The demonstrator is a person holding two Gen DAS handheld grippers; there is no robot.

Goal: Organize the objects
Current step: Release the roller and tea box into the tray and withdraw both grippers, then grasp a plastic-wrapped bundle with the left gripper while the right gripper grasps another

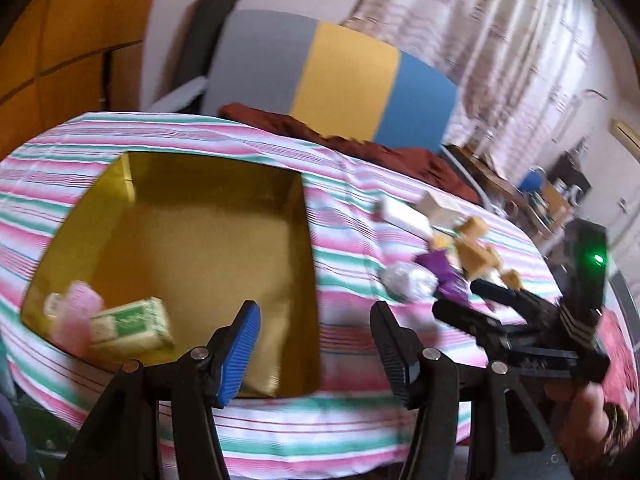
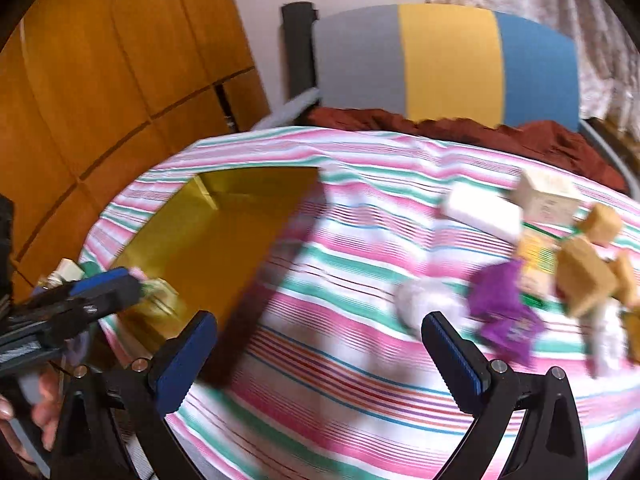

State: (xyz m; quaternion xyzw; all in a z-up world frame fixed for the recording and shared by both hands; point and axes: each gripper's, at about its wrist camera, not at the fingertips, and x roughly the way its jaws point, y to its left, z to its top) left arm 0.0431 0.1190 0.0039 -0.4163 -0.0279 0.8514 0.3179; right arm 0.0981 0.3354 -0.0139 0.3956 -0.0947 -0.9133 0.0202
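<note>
- Left wrist view: your left gripper (image 1: 316,344) hangs over the near edge of the gold box (image 1: 208,240), its jaws spread wide with nothing between them.
- Inside the gold box, in its near left corner, lie a green-and-white packet (image 1: 132,326) and a pink item (image 1: 78,314), touching each other.
- The box sits on the striped cloth (image 1: 348,208). To its right on the cloth is a loose heap: a white bar (image 1: 404,214), tan blocks (image 1: 476,254), a purple wrapper (image 1: 444,276) and a silvery ball (image 1: 406,280).
- Your right gripper (image 1: 460,300) shows at the right of this view, pointing at that heap; its fingers stand slightly apart here and hold nothing.
- Right wrist view: your right gripper (image 2: 320,344) hovers over bare striped cloth (image 2: 340,360) between the gold box (image 2: 224,236) and the heap, jaws wide apart and empty.
- The silvery ball (image 2: 424,304) lies just beyond its right finger, with the purple wrapper (image 2: 506,312), tan blocks (image 2: 584,276) and white bar (image 2: 482,210) farther right.
- Your left gripper (image 2: 112,286) enters at the left edge, over the near left end of the box; blur keeps you from reading its opening here.
</note>
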